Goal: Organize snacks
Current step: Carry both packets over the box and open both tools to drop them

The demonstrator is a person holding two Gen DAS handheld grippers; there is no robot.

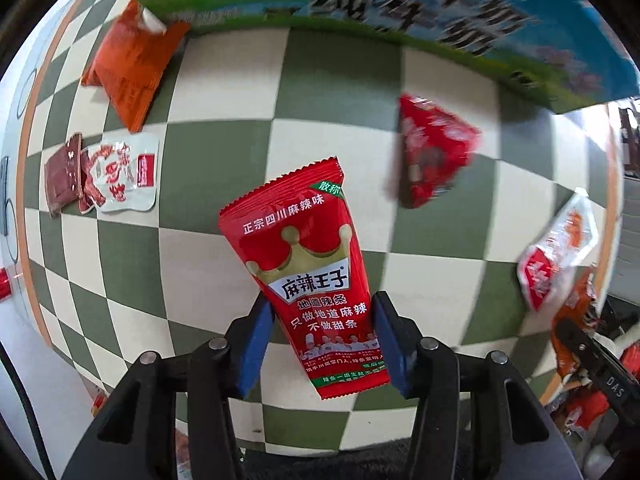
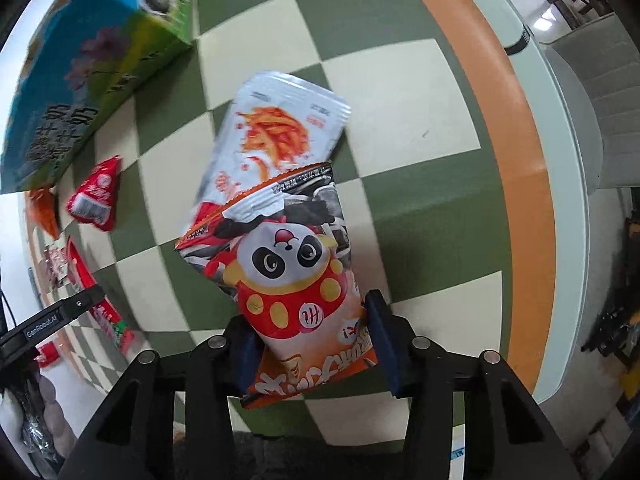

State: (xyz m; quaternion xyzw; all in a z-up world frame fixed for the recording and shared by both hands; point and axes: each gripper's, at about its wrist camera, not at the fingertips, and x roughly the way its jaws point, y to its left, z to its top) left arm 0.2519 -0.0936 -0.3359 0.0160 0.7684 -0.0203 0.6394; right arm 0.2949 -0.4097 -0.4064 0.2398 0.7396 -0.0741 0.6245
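Above the checkered bench, left hand-held gripper clamps a red crown-printed snack packet left of the milk carton; right hand-held gripper clamps a panda-printed packet right of it.

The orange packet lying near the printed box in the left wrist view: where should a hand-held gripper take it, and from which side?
Across its narrow width near the middle, coming straight down. The orange packet lies flat on the checkered cloth, puffed and longer than wide.

Packet between left gripper pads, above checkered cloth, before box
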